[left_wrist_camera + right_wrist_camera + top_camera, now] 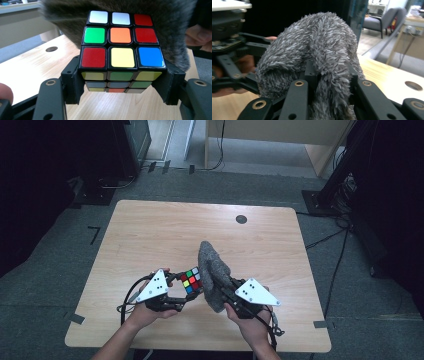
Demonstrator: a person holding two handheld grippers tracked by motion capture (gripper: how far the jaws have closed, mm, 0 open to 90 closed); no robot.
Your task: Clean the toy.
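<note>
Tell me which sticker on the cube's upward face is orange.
On the multicoloured plastic puzzle cube, it is the centre sticker of the upward face: green lies to its left, red to its right, white above, yellow below in the left gripper view.

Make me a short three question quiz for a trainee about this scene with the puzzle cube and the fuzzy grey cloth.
1. True or false: the left gripper is shut on the puzzle cube.
2. What does the right gripper hold? A) a sponge B) the grey fuzzy cloth C) a cable
3. What colour is the middle sticker of the cube face turned toward the camera in the left gripper view?

Key
1. True: its jaws press on the cube's two sides.
2. B: the cloth is bunched between its jaws, held up against the cube above the wooden table.
3. Orange.
</note>
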